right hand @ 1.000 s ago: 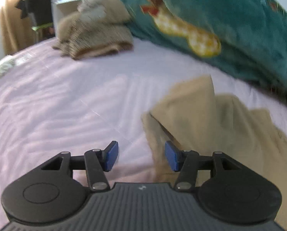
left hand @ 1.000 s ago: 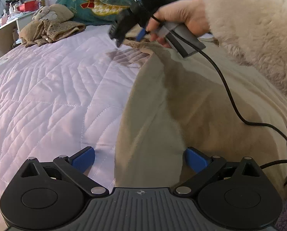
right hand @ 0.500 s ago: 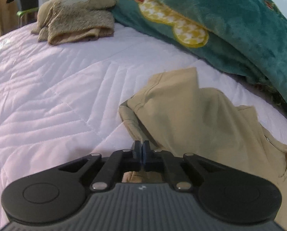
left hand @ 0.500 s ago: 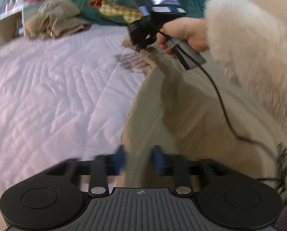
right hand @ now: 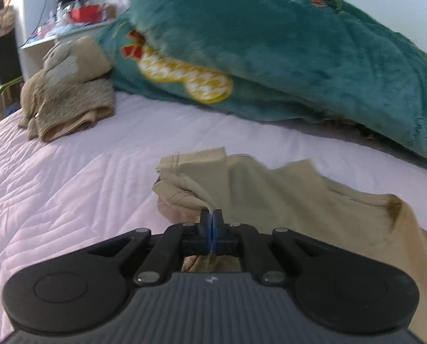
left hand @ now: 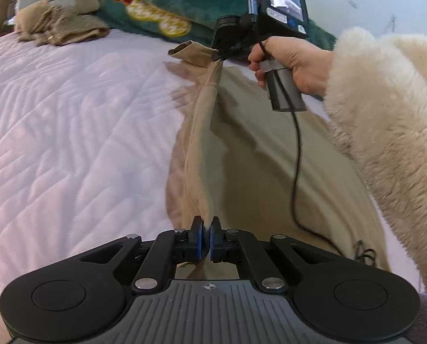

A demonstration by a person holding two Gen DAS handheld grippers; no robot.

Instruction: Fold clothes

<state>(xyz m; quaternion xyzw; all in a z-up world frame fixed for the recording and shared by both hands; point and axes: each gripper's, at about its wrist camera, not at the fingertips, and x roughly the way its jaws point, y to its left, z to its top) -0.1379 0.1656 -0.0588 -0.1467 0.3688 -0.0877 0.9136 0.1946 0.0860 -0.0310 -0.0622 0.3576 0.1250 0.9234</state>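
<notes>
while lifted, the tan shirt (left hand: pixel 202 149) sits pinched between both grippers' fingers (left hand: pixel 197 239).

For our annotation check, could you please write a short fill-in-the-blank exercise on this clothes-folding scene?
1. Both grippers are clamped on the ____ shirt.
2. The shirt lies on a quilted ____ bedspread.
3. Behind it lies a plush ____ blanket.
4. The right hand wears a fluffy ____ sleeve.

Missing words: tan; pink; teal; cream
</notes>
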